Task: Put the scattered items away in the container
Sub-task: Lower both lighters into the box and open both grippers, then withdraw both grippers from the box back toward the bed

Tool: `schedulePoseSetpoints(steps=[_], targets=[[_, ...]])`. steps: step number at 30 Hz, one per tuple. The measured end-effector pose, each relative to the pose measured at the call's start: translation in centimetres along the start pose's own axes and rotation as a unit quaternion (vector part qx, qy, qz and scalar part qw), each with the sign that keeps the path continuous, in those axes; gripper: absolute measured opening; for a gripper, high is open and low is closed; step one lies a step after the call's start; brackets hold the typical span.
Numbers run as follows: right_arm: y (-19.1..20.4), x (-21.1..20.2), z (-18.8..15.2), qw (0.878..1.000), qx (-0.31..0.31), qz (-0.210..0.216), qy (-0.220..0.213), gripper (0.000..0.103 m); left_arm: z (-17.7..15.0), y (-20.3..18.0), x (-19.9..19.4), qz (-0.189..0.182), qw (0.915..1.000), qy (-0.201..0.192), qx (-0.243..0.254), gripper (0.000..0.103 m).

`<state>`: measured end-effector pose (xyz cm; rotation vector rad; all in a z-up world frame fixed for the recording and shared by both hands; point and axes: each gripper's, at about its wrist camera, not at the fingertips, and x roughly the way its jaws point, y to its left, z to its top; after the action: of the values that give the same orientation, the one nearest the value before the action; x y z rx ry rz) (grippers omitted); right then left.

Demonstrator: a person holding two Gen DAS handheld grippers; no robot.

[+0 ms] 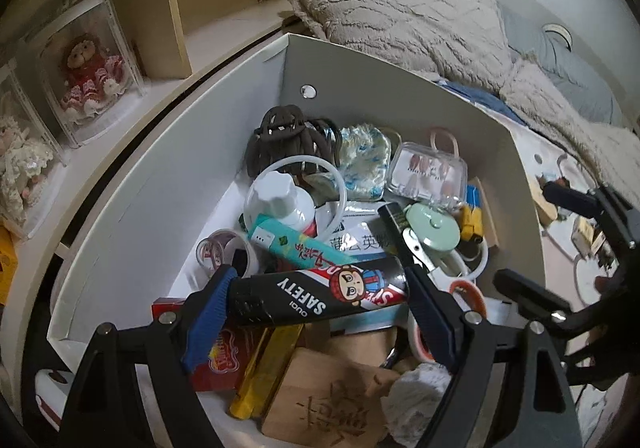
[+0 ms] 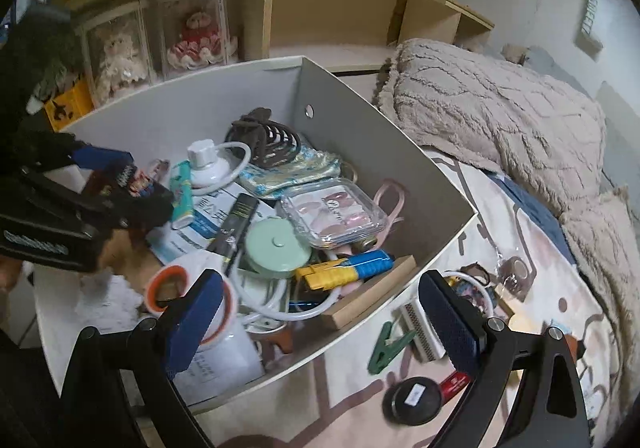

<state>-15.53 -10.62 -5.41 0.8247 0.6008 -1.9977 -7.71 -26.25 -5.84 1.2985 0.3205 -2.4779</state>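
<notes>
Left wrist view shows our left claw (image 1: 316, 302) clenched on the black cartoon-printed tube (image 1: 320, 294) above the nearly full white cardboard box (image 1: 132, 184), while our right claw (image 2: 320, 320) hangs released and a green plastic clip (image 2: 386, 346) and round black disc (image 2: 412, 400) wait on the patterned bed cover (image 2: 532, 288) beside the box's right edge.

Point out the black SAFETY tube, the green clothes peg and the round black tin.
Black SAFETY tube (image 1: 316, 294): left wrist view, printed middle.
Green plastic clothes peg (image 2: 386, 346): right wrist view, body centre.
Round black tin (image 2: 412, 400): right wrist view, lid centre.

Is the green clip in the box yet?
No. The green clip lies on the bedspread outside the box, beside its wall, with other loose items.
</notes>
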Motion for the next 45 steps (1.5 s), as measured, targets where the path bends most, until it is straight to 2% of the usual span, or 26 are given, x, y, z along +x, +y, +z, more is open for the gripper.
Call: schedulePoseSetpoints(steps=[4,9,17,22,26,33,45], targets=[[-0.1,-0.7,0.0,1.0,0.026,0.01,-0.01,0.098,0.0,0.0,-0.3,0.001,1.0,-0.007,0.0,0.095],[-0.3,-1.2,-0.3,0.998,0.049,0.02,-0.017,0.098,0.1,0.2,-0.8,-0.002,0.9998,-0.018,-0.008,0.095],[-0.2,-1.5,-0.8,0.997,0.064,0.026,-0.02,0.098,-0.1,0.2,-0.2,-0.005,0.9999,-0.003,-0.009,0.095],[-0.1,-1.7,-0.9,0.997,0.066,0.028,-0.021,0.098,-0.6,-0.3,0.6,-0.049,0.9981,0.036,-0.013,0.095],[-0.2,-1.9,-1.0,0.997,0.069,0.031,-0.022,0.098,-0.8,-1.6,0.5,-0.053,0.9979,0.038,0.005,0.095],[-0.6,-2.8,-1.4,0.995,0.083,0.044,-0.029,0.098,-0.5,-1.8,0.2,-0.119,0.992,0.041,-0.017,0.095],[-1.5,-3.9,-1.8,0.993,0.103,0.035,-0.045,0.099,-0.1,-2.2,-0.6,-0.078,0.9969,0.015,0.003,0.095]])
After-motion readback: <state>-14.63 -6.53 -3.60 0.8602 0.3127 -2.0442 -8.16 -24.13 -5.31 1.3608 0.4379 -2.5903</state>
